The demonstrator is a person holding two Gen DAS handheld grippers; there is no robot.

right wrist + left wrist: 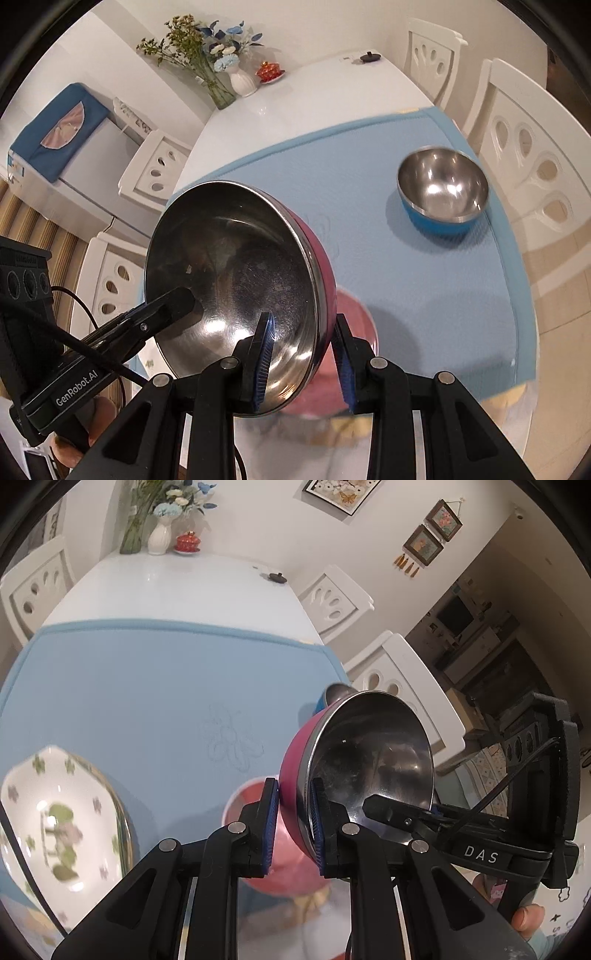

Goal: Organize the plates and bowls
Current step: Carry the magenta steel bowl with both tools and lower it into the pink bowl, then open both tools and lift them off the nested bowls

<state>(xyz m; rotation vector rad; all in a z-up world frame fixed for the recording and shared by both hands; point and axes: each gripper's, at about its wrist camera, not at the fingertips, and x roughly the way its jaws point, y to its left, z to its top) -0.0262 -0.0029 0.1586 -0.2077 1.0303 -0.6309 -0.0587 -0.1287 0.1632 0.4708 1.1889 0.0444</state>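
A pink steel bowl is held above the blue mat by both grippers.

The white bench point(295, 110) is covered by the blue mat point(147, 701). Above the mat, the pink bowl point(354, 753) is tilted, its rim clamped on one side by the jaws of the left gripper point(293, 827) and on the other by the jaws of the right gripper point(303, 362). A floral plate point(62, 819) is seen at the mat's near left; a blue bowl point(443, 192) is set upright at its far right; a blurred pink dish point(354, 325) lies beneath the held bowl.
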